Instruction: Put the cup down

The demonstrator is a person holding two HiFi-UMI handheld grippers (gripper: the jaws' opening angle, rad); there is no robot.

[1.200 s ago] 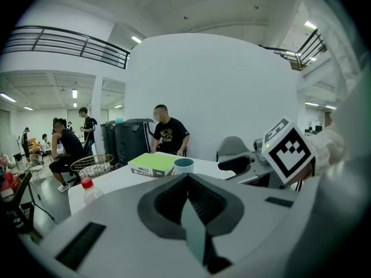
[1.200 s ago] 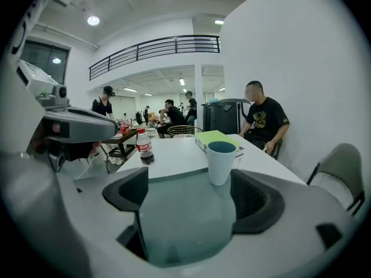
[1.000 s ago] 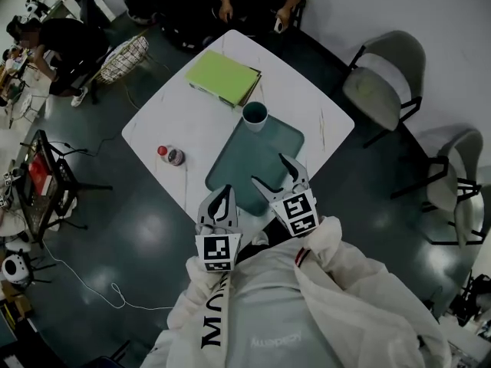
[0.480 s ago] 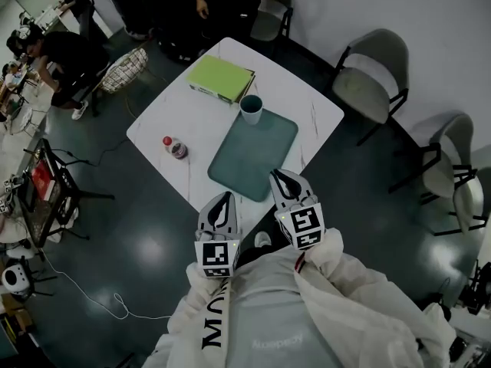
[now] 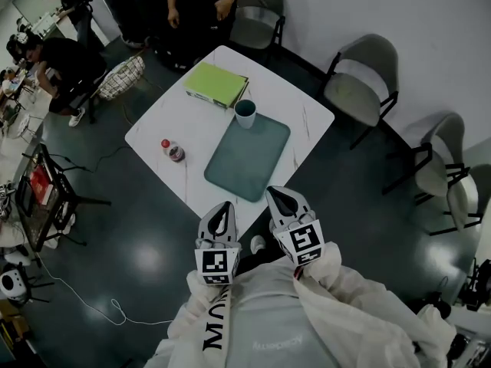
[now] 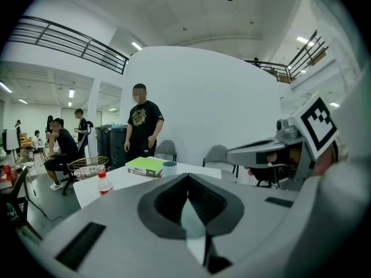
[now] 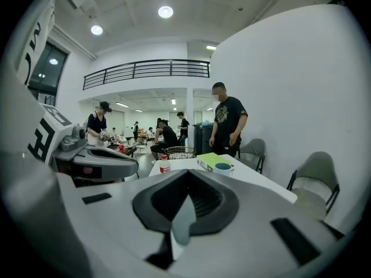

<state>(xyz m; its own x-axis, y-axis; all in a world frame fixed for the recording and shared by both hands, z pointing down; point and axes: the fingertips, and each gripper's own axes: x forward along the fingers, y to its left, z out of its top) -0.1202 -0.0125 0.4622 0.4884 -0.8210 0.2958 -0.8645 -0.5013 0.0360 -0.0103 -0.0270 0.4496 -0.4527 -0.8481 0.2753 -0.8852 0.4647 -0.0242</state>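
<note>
Left gripper (image 5: 224, 206) and right gripper (image 5: 278, 195): jaws closed together, holding nothing, well apart from the cup (image 5: 245, 113). Cup stood at the tray (image 5: 247, 158) corner; a knocked table could have tipped it.

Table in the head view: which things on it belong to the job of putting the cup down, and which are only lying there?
For the job: cup, standing at the far corner of the teal mat; left gripper and right gripper, both shut and empty.
Only lying there: teal mat; green folder; red-capped bottle.
</note>
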